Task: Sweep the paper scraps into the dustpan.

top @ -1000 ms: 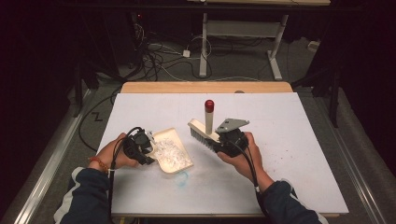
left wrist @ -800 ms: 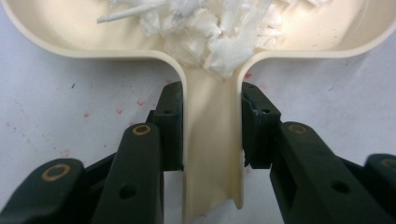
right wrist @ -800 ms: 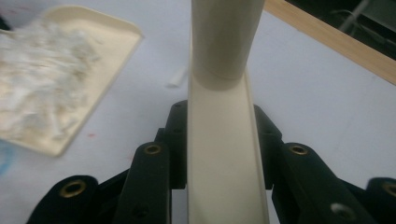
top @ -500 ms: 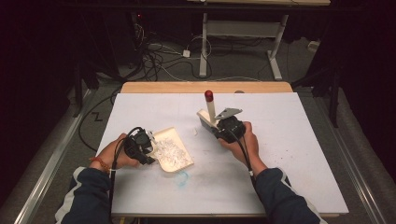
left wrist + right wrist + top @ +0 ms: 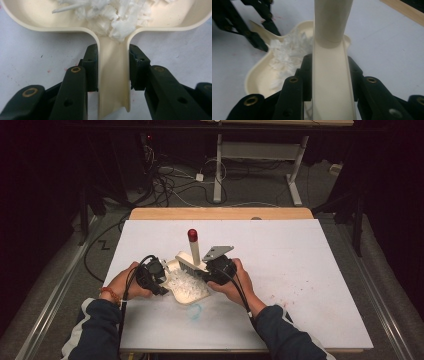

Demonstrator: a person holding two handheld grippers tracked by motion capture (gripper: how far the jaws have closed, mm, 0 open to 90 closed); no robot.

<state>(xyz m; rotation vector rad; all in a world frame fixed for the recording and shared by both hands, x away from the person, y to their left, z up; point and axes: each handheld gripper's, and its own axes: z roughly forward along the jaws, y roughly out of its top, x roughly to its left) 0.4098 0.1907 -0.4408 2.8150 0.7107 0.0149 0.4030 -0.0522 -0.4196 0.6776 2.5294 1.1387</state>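
Your left gripper clamps the handle of the cream plastic dustpan, heaped with white paper shreds at twelve o'clock. Your right gripper grips the cream red-tipped brush, whose red tip the high view shows, at the pan's two o'clock edge.

Cream dustpan of white scraps flat on table, cream red-tipped brush at its far edge

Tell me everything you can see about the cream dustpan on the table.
The dustpan is cream, plastic by its look, with a wide shallow tray, a raised rounded rim and a narrow channel-shaped handle. It lies flat on the white table, holding a heap of white shreds. The left tongs are shut on its handle. The brush, held in the right tongs, stands over its far edge.
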